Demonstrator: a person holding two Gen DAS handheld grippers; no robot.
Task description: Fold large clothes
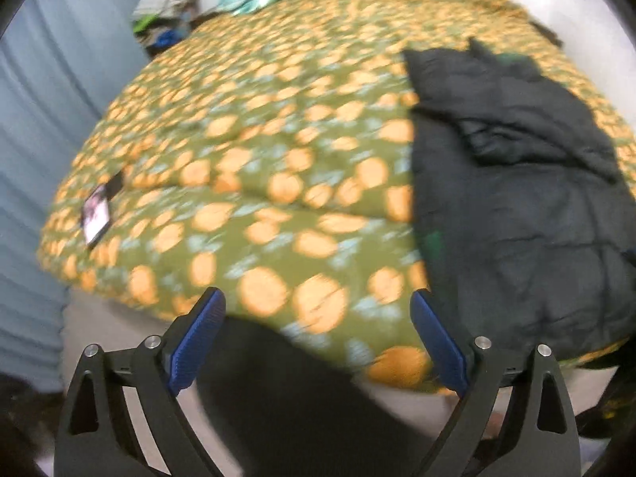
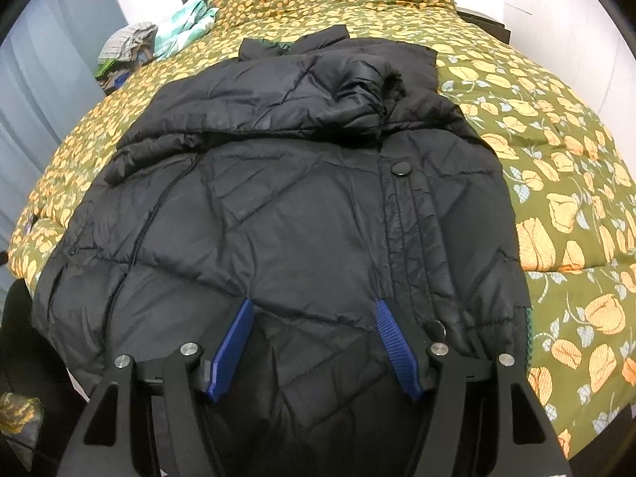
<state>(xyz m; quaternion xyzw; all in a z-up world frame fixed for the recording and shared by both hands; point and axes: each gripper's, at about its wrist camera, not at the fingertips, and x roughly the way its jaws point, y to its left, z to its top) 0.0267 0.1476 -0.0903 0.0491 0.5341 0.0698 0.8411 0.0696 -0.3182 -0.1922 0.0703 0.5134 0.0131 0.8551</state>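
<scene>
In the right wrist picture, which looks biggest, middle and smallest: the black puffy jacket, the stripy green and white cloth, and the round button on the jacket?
Largest to smallest, as they look:
1. black puffy jacket
2. stripy green and white cloth
3. round button

The cloth lies farther from the camera, so it may really be bigger than it looks.

Black quilted jacket (image 2: 278, 206) on an olive-green bedspread (image 2: 556, 183) – orange flowers, pale blue leaves – blue gripper pads (image 2: 232, 351).

Left wrist view: smeared throughout. We cannot read the phone (image 1: 96, 211) screen near the bed's (image 1: 278, 127) left edge. Jacket (image 1: 516, 206) cut off at the right frame edge. Clothes pile (image 2: 131, 49) at the bed's far left corner: items too small to tell. Jacket hem hidden behind the right gripper (image 2: 312, 342).
</scene>
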